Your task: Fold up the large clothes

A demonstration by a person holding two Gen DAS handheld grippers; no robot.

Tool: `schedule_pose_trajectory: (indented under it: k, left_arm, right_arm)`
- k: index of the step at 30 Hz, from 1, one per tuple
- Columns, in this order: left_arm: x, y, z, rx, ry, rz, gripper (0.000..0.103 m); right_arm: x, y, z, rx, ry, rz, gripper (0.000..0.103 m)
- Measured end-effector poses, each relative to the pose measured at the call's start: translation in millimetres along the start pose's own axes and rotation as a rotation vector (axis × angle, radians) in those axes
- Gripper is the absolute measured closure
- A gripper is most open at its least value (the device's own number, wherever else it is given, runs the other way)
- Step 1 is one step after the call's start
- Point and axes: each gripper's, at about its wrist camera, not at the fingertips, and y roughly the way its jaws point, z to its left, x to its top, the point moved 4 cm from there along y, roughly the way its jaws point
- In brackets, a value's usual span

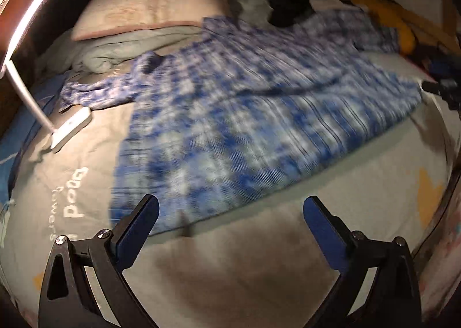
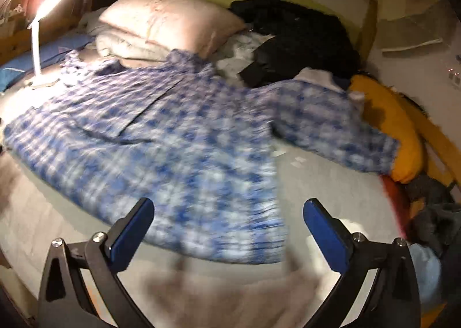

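a blue checked shirt [image 2: 173, 138] is spread unfolded on a bed [image 1: 245, 264]. both the left gripper [image 1: 230, 212] and the right gripper [image 2: 229, 214] are held wide open and empty above its hem. folding seems not yet begun; a sleeve or edge must be gripped next.

Both wrist cameras look forward and down across the bed [image 1: 230, 256] from its near edge. Both views share the blue checked shirt [image 1: 245, 132], pillow [image 2: 170, 17] and lamp [image 1: 28, 40].

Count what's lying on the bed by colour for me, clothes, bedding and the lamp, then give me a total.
Blue and white: 1, the plaid shirt
Black: 1, the clothes heap
Yellow-orange: 1, the bundle
Pink: 1, the pillow
Grey: 1, the folded blanket
White: 1, the desk lamp
Total: 6
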Motion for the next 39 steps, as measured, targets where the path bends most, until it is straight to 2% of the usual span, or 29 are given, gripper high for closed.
schedule_pose_trajectory:
  k: [3,5,7,9,11,14,17,18,20,22,23,24,25,26,27,29,32,36,39]
  left_arm:
    - [-1,7,-5,0.010,0.024,0.010,0.003]
    - [-2,17,-7,-0.015,0.018,0.041,0.004]
    - [-4,30,-10,-0.022,0.031,0.091,0.019]
    - [-7,39,-14,-0.011,0.047,0.119,0.022]
    - [-8,44,-18,-0.001,0.056,0.118,0.022]
    - [-7,46,-19,0.030,0.050,0.092,0.021]
    - [-4,57,-11,0.065,-0.054,0.081,0.020]
    - [-1,57,-7,0.080,-0.082,0.068,0.022]
    - [5,53,6,0.156,-0.097,0.032,0.031]
    - [5,57,20,0.191,-0.116,0.036,0.059]
    - [3,59,28,0.198,-0.144,0.044,0.065]
    - [0,60,36,0.208,-0.187,0.038,0.075]
    - [-3,59,42,0.220,-0.229,0.033,0.088]
    - [-5,58,45,0.232,-0.251,0.038,0.092]
    - [-6,56,45,0.235,-0.257,0.033,0.096]
    - [-5,47,40,0.244,-0.231,0.000,0.099]
    - [-4,34,32,0.284,-0.165,-0.021,0.100]
    - [-14,14,35,0.253,-0.200,-0.024,0.100]
    - [-28,5,26,0.324,-0.142,-0.032,0.101]
  right_arm:
    - [-6,8,19,0.049,-0.050,0.020,0.000]
    - [-12,19,33,0.039,-0.118,0.035,0.000]
    - [-21,37,45,0.010,-0.177,0.081,0.000]
    - [-28,45,54,0.023,-0.201,0.123,0.000]
    - [-33,46,65,0.045,-0.234,0.124,0.000]
    - [-41,53,78,-0.049,-0.265,0.116,0.000]
    - [-38,55,80,-0.117,-0.220,0.071,0.000]
    - [-35,58,76,-0.173,-0.213,0.047,0.000]
    - [-31,64,68,-0.265,-0.217,0.037,0.000]
    - [-28,68,53,-0.311,-0.207,0.045,0.003]
    - [-27,69,45,-0.321,-0.194,0.057,0.019]
    - [-25,73,36,-0.337,-0.181,0.077,0.041]
    - [-26,75,30,-0.346,-0.170,0.090,0.048]
    - [-28,79,21,-0.348,-0.146,0.102,0.068]
    - [-31,83,9,-0.350,-0.105,0.121,0.096]
    - [-35,84,0,-0.322,-0.055,0.125,0.099]
    - [-35,69,1,-0.356,-0.064,0.085,0.101]
    - [-36,41,-3,-0.303,-0.008,0.076,0.101]
    - [-43,18,6,-0.277,-0.034,0.085,0.101]
